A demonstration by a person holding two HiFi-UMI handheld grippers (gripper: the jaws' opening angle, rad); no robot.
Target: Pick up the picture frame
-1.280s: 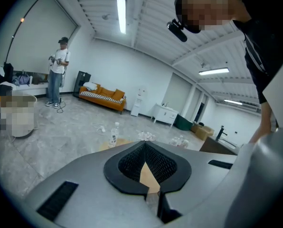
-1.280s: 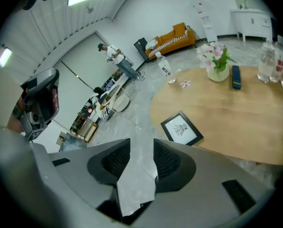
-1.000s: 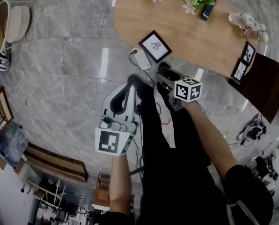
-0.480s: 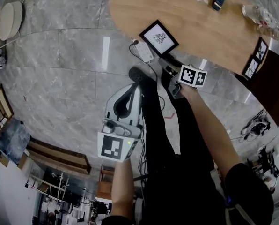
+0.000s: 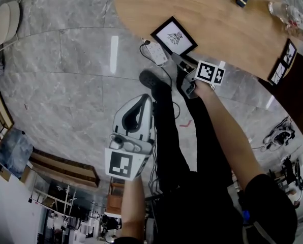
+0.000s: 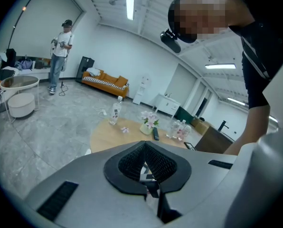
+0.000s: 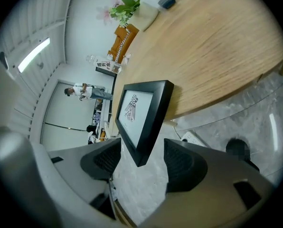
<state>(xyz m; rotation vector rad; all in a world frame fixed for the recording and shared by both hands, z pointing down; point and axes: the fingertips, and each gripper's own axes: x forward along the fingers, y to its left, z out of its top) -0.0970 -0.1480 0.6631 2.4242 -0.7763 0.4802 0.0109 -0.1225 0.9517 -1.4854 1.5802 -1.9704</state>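
Frame (image 5: 174,36) flat, corner toward right tongs (image 7: 137,164)

Table (image 5: 217,19): pale wood, matt, fine straight grain. Floor (image 5: 65,70): grey veined stone slabs, polished, mirroring ceiling lights. Frame (image 7: 140,113): smooth black moulding with a satin sheen; white paper print inside. Left gripper (image 6: 145,156) and right gripper (image 7: 141,159): matt grey plastic shells; pads (image 7: 178,161) black, finely ribbed. Trousers (image 5: 182,151): black cloth, matt.

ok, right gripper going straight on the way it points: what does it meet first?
The picture frame. Its near corner stands between the open fingers of the right gripper, apparently not touched yet, though depth is hard to judge.
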